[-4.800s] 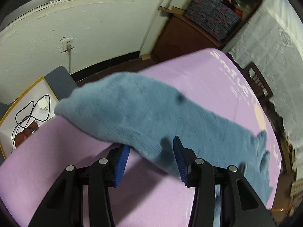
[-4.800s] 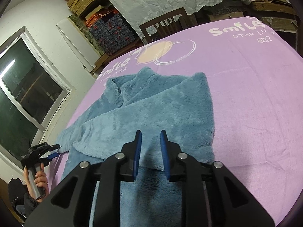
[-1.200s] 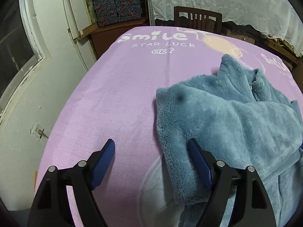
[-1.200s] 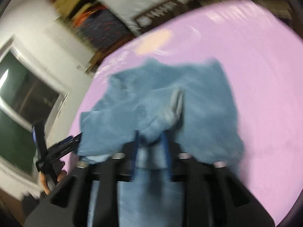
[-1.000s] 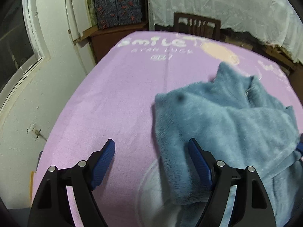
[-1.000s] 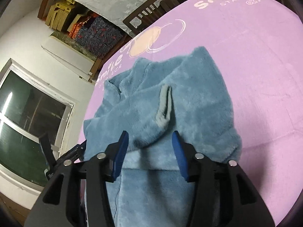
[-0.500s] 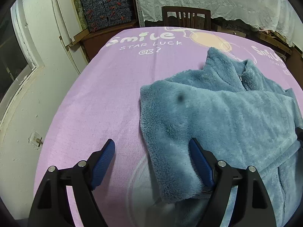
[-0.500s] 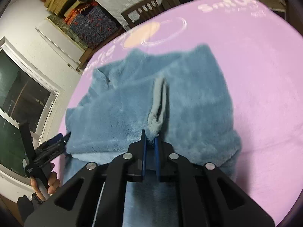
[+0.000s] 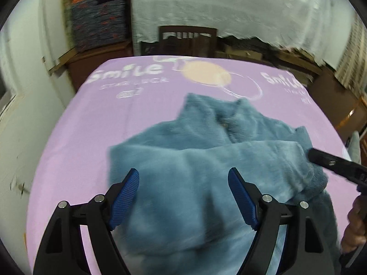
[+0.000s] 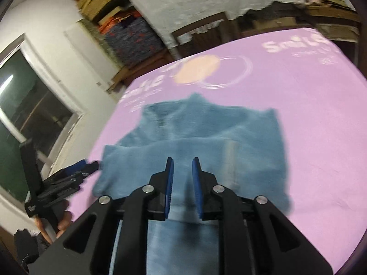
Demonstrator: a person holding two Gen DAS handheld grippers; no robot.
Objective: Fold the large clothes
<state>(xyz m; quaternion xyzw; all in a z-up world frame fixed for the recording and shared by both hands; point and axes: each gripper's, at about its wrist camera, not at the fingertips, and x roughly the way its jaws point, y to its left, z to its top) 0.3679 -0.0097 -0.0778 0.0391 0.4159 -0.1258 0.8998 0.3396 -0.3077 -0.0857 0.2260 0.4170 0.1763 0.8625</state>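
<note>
Now blue fleece jacket (image 10: 206, 142) lying on purple bedspread (image 10: 309, 119), both sleeves crossing chest, collar pointing toward far chair (image 9: 188, 36). Left gripper (image 9: 183, 197) hovering over near sleeve fold, jaws standing wide, gripping nothing. Right gripper (image 10: 182, 188) hanging above jacket's lower body, jaws just reopening slightly, narrow gap, no cloth between. Risk: thick pile springing back, sleeves sliding off chest when hem gets lifted; narrow right jaws likely pinching one layer only.

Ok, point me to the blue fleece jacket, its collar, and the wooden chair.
blue fleece jacket (image 10: 201, 146): right wrist view, folded body.
collar (image 9: 201, 105): left wrist view, raised far edge.
wooden chair (image 9: 187, 37): left wrist view, backrest.
</note>
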